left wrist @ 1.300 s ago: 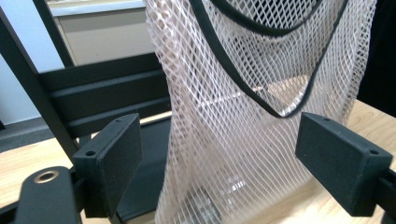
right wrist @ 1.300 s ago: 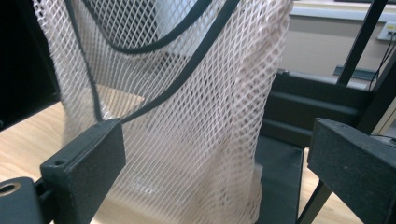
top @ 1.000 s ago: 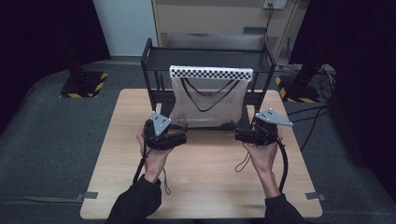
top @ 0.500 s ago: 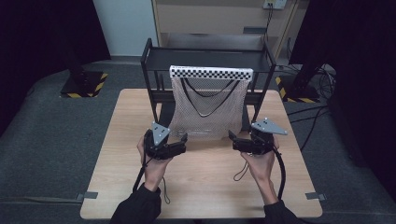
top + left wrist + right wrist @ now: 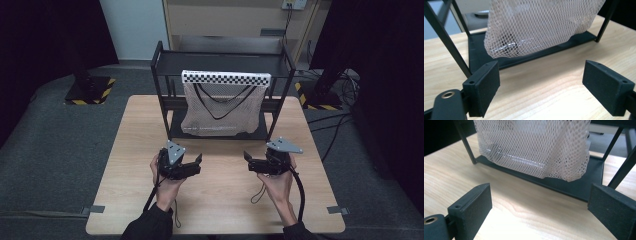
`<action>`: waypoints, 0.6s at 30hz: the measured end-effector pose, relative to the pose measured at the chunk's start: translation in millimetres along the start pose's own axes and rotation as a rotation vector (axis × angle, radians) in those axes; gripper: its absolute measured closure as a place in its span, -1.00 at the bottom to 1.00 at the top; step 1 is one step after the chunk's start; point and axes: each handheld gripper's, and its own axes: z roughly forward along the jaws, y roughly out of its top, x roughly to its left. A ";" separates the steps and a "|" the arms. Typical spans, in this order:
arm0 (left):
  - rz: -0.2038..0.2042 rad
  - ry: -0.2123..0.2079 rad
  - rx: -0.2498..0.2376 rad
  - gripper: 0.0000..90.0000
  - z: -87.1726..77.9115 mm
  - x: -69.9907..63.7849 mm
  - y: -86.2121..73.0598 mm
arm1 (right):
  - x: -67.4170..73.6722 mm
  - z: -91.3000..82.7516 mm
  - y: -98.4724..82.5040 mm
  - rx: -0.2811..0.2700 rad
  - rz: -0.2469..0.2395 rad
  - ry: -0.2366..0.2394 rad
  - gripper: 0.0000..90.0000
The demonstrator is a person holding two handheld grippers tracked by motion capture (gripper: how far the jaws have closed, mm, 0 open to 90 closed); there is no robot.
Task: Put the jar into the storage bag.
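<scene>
The left tool (image 5: 199,161) stands wide, nothing between its jaws; the left gripper view looks past both black pads (image 5: 482,87) over bare wood to the net bag (image 5: 541,22). The right tool (image 5: 247,158) is wide as well and holds nothing, its pads (image 5: 471,208) apart over the worktop (image 5: 220,200).

In the high view both tools sit low over the worktop's near half, the left at about 7 o'clock from the bag (image 5: 222,107) and the right at about 5 o'clock, each near the bag but apart from it. Their jaws point inward, toward each other.

The white bag hangs from a checkered strip (image 5: 226,78) on the black rack (image 5: 161,85), which stands at the 12 o'clock end of the worktop. Its lower edge sags just above the rack's base plate (image 5: 579,187); I cannot tell whether it touches. Dark straps show through the mesh, and something clear and shiny lies at the bottom of the bag.
</scene>
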 end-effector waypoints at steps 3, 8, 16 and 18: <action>-0.001 -0.003 0.016 -0.71 3.0 -2.8 -4.8 | -1.0 0.7 -6.7 0.012 0.002 0.002 -0.88; 0.026 0.017 0.039 -0.70 7.4 -5.7 -11.8 | -4.7 2.0 -18.7 0.038 0.006 0.006 -0.88; 0.029 0.042 0.099 -0.71 10.7 -3.0 -30.1 | -6.7 1.9 -27.3 0.065 -0.002 -0.009 -0.87; 0.030 0.045 0.111 -0.71 11.3 -2.4 -33.5 | -6.8 2.9 -30.6 0.081 -0.012 -0.015 -0.87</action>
